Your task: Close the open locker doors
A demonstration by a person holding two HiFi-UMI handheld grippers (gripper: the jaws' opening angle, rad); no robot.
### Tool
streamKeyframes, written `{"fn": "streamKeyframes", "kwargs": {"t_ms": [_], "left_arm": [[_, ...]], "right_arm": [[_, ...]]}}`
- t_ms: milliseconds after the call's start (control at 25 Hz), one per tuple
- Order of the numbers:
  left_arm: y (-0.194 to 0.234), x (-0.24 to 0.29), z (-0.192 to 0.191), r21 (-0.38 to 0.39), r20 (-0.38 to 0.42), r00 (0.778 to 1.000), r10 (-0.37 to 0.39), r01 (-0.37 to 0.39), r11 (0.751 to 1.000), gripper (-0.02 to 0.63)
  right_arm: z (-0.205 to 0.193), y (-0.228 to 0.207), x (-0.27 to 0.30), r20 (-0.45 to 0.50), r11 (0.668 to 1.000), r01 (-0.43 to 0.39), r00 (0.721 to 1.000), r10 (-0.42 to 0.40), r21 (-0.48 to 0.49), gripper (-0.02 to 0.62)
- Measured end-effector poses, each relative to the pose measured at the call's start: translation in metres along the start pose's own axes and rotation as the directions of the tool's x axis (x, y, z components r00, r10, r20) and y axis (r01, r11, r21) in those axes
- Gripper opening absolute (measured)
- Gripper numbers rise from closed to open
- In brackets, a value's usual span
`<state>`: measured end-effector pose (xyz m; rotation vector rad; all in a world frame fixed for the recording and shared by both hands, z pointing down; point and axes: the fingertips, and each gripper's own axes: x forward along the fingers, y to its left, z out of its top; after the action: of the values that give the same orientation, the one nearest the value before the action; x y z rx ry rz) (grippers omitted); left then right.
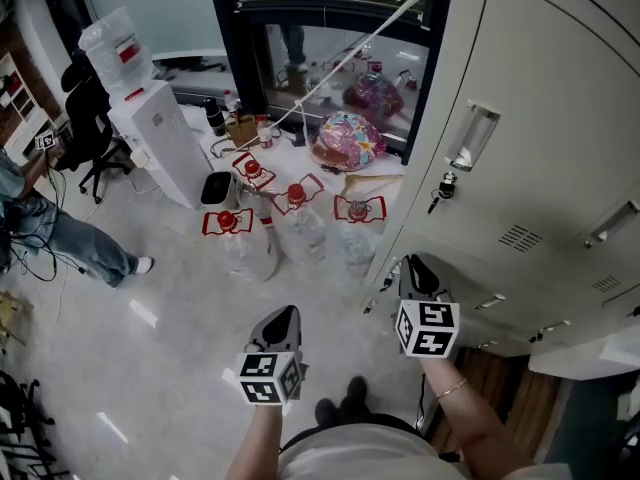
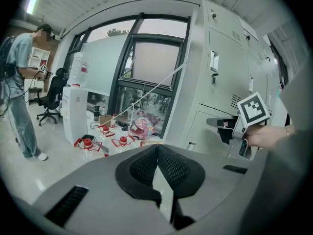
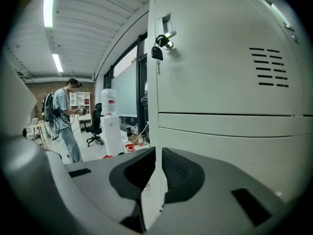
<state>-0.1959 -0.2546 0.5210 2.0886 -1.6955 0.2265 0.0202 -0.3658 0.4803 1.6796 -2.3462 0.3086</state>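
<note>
**Right tongs (image 3: pixel 156 153) up close at the lockers (image 1: pixel 540 118): most doors look shut**

Their jaws are a thin crack apart, with nothing pinched. Left tongs (image 2: pixel 157 149) are pressed together and empty. The upper door (image 3: pixel 215 58) with the key (image 3: pixel 157 52) looks flat and shut, and so does the lower door (image 2: pixel 203 131). A pale slab (image 1: pixel 590 353) low on the right may be a door left open; I cannot tell. The lower door is just beside the right tongs' tips. The left tongs hang well apart from the lockers.
</note>
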Motion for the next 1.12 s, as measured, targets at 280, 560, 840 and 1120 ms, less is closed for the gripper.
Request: {"fn": "streamKeyframes", "kwargs": {"t_ms": [280, 560, 840, 1120], "left_arm": [[-0.008, -0.01, -0.003, 0.02, 0.006, 0.999, -0.038, 0.038, 0.999, 0.021], [-0.014, -0.027, -0.006, 0.04, 0.004, 0.997, -0.071, 0.071, 0.997, 0.02], [-0.019, -0.038, -0.012, 0.048, -0.001, 0.996, -0.088, 0.088, 0.995, 0.021], [-0.03, -0.048, -0.016, 0.052, -0.01, 0.994, -0.109, 0.109, 0.993, 0.02]], "right_arm": [[-0.006, 0.018, -0.037, 0.005, 1.0, -0.014, 1.0, 0.014, 0.015, 0.035], [-0.014, 0.026, -0.074, 0.004, 0.999, 0.006, 1.0, -0.006, 0.032, 0.025], [-0.029, 0.033, -0.104, -0.006, 0.999, 0.007, 1.0, -0.007, 0.046, 0.012], [-0.047, 0.039, -0.13, -0.031, 0.999, -0.012, 0.999, 0.013, 0.053, 0.005]]}}
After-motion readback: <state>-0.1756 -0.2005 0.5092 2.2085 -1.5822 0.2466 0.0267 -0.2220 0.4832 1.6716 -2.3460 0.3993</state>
